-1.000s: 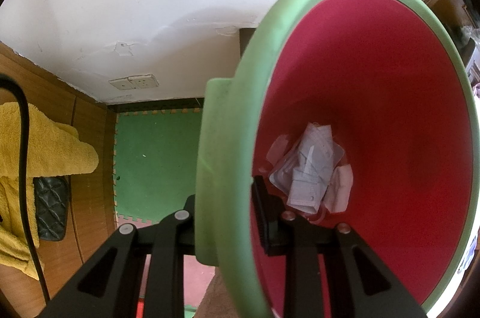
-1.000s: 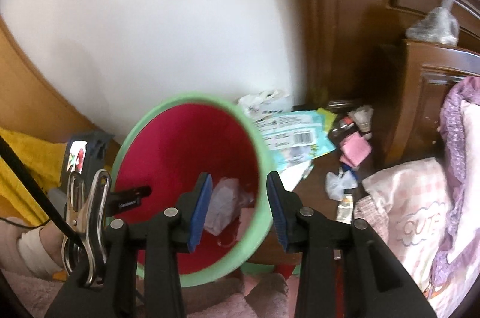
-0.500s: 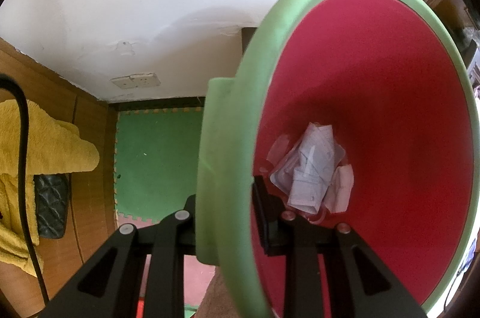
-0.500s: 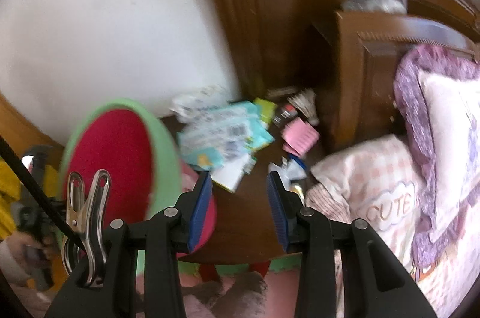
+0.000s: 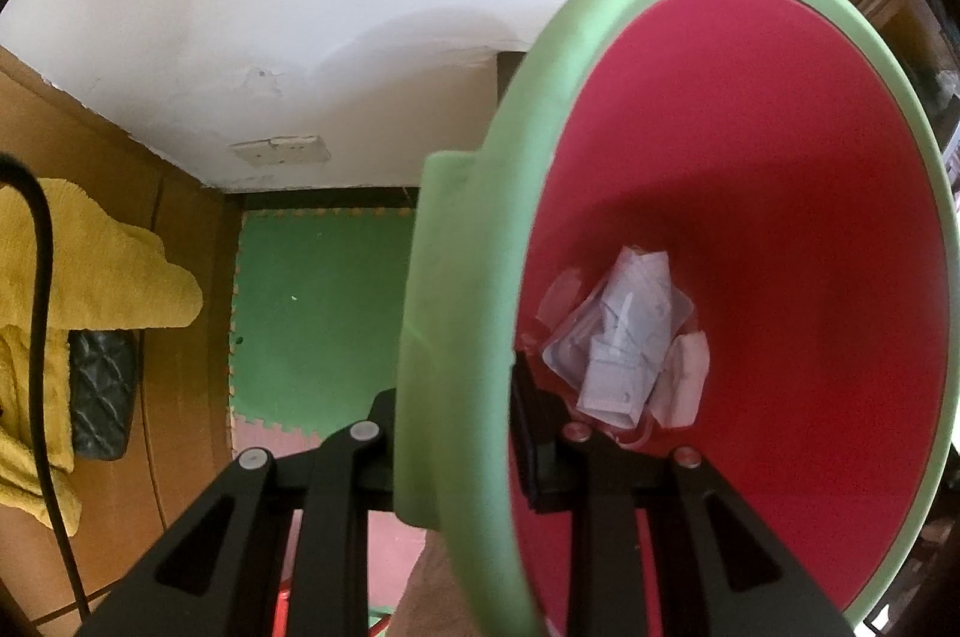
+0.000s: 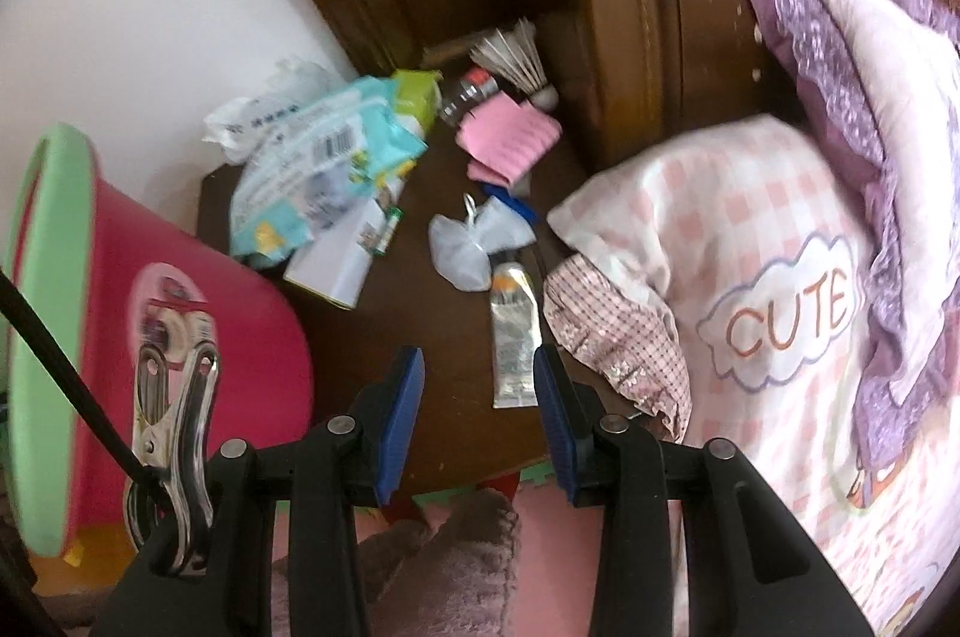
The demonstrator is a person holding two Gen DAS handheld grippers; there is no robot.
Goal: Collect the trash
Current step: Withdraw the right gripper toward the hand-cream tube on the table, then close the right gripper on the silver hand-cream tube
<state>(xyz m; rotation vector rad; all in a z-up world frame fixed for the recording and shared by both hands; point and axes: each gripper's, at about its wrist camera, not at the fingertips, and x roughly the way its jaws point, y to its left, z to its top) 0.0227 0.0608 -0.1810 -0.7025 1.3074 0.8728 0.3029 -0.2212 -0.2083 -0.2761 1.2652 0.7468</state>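
My left gripper (image 5: 456, 397) is shut on the green rim (image 5: 468, 277) of a red bin, one finger outside and one inside. Crumpled white wrappers (image 5: 624, 337) lie at the bin's bottom. In the right wrist view the same bin (image 6: 180, 247) hangs at the left, tilted. My right gripper (image 6: 477, 361) stands open with nothing between its blue pads, above the near edge of a dark wooden nightstand (image 6: 390, 325). Just beyond its fingertips lies a flattened silver tube (image 6: 513, 337). A crumpled clear plastic bag (image 6: 474, 241) sits behind the tube.
Farther back on the nightstand are a blue wipes pack (image 6: 318, 163), a white box (image 6: 342, 259), pink paper (image 6: 510, 132), a small bottle (image 6: 468, 93) and a shuttlecock (image 6: 516, 54). A checked pillow (image 6: 750, 277) presses against the right side. Green floor mat (image 5: 318, 307) lies below.
My right gripper swung away from the bin's mouth, rightward and down toward the nightstand, still open. The left gripper and the bin kept still.
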